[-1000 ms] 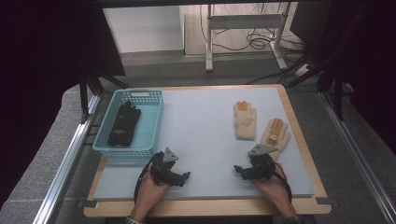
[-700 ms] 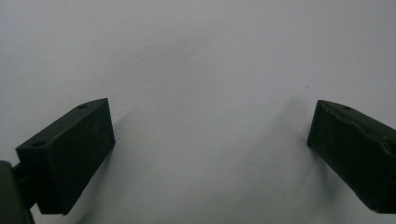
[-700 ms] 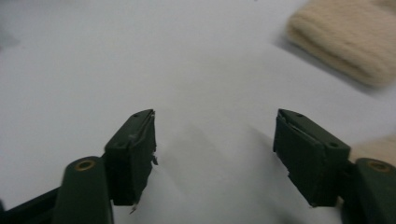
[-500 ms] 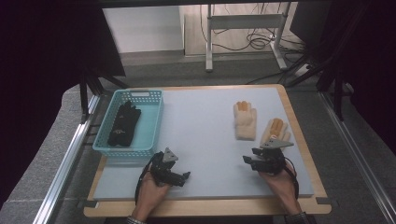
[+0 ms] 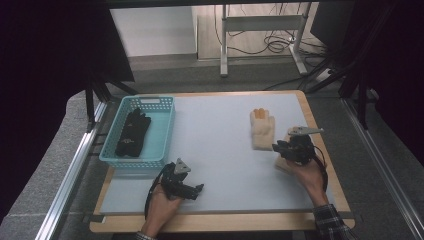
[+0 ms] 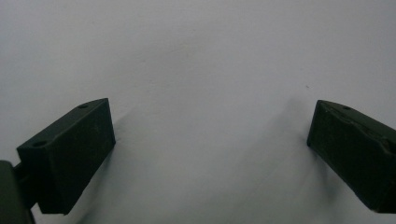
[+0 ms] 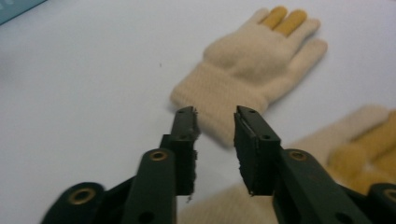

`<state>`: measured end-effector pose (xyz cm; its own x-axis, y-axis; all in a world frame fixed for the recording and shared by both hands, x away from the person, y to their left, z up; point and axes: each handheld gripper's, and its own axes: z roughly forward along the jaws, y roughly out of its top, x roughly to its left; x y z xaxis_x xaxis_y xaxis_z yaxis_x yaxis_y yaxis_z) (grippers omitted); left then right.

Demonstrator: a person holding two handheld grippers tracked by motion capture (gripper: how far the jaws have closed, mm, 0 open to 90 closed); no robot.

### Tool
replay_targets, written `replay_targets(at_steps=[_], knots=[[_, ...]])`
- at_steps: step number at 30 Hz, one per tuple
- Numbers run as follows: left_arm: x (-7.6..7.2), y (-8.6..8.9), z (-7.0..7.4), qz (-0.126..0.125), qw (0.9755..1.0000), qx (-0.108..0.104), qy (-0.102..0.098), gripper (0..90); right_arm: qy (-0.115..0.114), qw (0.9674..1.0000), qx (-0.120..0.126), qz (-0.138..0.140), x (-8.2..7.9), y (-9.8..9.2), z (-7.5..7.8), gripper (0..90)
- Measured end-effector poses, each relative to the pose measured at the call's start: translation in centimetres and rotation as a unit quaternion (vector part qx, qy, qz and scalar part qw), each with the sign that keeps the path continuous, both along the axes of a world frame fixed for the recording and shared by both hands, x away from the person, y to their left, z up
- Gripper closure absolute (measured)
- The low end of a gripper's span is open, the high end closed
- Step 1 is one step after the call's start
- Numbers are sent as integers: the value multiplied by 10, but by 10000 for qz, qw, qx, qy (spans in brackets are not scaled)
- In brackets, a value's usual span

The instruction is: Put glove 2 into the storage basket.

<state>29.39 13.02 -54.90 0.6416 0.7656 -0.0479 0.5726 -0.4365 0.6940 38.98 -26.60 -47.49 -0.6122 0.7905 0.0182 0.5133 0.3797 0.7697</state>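
Right gripper [image 7: 215, 122] hovered over the near glove [image 7: 364, 140], jaws just narrowing, nothing between them. Far glove [image 7: 254, 65] lay just ahead on the mat [image 5: 215, 140], cuff toward it, fingers pointing away. Left gripper [image 6: 210, 140] sat open, well apart.
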Motion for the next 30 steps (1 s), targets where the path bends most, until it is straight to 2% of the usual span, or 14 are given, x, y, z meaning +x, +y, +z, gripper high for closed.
replay_targets(at_steps=[2,3,5,8,9,10,11,12,15,17,20,23,27,30], knots=[[0,0,0,-7,10000,10,-12,11,-37,9999,-118,-58,9,4,1,585],[0,0,0,3,10000,0,-2,11,-37,9999,-118,-58,9,4,1,585],[0,0,0,5,10000,-6,-1,11,-146,9995,-264,-68,17,9,3,538],[0,0,0,-11,10000,6,-6,11,-165,9995,-252,-61,36,15,2,438],[0,0,0,-9,10000,8,-10,11,-165,9995,-252,-61,36,15,2,438],[0,0,0,-11,10000,10,-12,11,-174,9994,-306,-62,46,18,0,401],[0,0,0,-12,10000,9,-13,11,-174,9994,-306,-62,46,18,0,401],[0,0,0,-13,10000,11,-13,11,-149,9994,-317,-79,57,20,-4,362],[0,0,0,-14,10000,12,-13,11,-143,9991,-392,-110,67,23,-8,339],[0,0,0,-3,10000,5,-4,11,-91,9995,-311,-38,78,26,-11,307],[0,0,0,-15,10000,16,-13,11,-119,9994,-312,-23,83,28,-14,301],[0,0,0,-16,10000,16,-14,11,-9,9991,-416,-96,95,25,-21,269],[0,0,0,-16,10000,17,-13,11,59,9994,-342,19,100,28,-25,250],[0,0,0,-18,10000,20,-13,11,46,9990,-441,24,106,36,-24,237]])
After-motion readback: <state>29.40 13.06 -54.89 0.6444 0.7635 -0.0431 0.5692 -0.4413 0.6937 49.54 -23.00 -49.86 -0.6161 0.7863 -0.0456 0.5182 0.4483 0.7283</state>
